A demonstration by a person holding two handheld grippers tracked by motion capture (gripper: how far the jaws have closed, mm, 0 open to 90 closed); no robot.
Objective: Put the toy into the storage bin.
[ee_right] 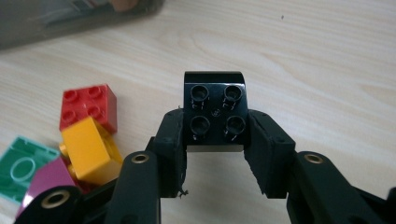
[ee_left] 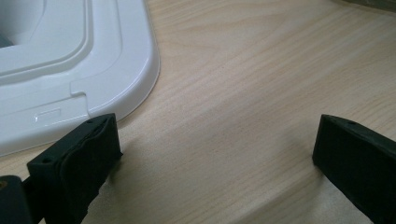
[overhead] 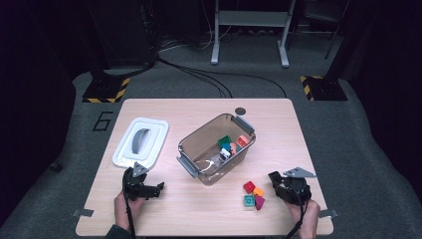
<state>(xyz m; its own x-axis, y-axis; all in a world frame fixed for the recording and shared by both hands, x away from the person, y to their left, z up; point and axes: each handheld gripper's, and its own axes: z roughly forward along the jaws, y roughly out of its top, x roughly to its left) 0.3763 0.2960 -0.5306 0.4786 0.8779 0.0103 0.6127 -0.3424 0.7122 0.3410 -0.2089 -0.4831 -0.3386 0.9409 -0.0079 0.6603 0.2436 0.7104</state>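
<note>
My right gripper [ee_right: 214, 128] is shut on a black four-stud brick [ee_right: 215, 112], studs facing the camera, lifted a little off the table. In the high view this gripper [overhead: 276, 184] sits near the table's front right. Just left of it lie a red brick [ee_right: 88, 106], an orange brick [ee_right: 88, 148], a green brick [ee_right: 21, 167] and a magenta brick [ee_right: 49, 179]; the same pile [overhead: 253, 195] appears in the high view. My left gripper [ee_left: 217, 154] is open over bare wood beside the white lid [ee_left: 70, 65], at the front left [overhead: 155, 188].
A clear plastic bin [overhead: 188, 149] with grey handles stands in the table's middle, holding several coloured bricks. The white lid [overhead: 140, 142] lies flat to its left. A small dark disc [overhead: 241, 110] sits near the far edge.
</note>
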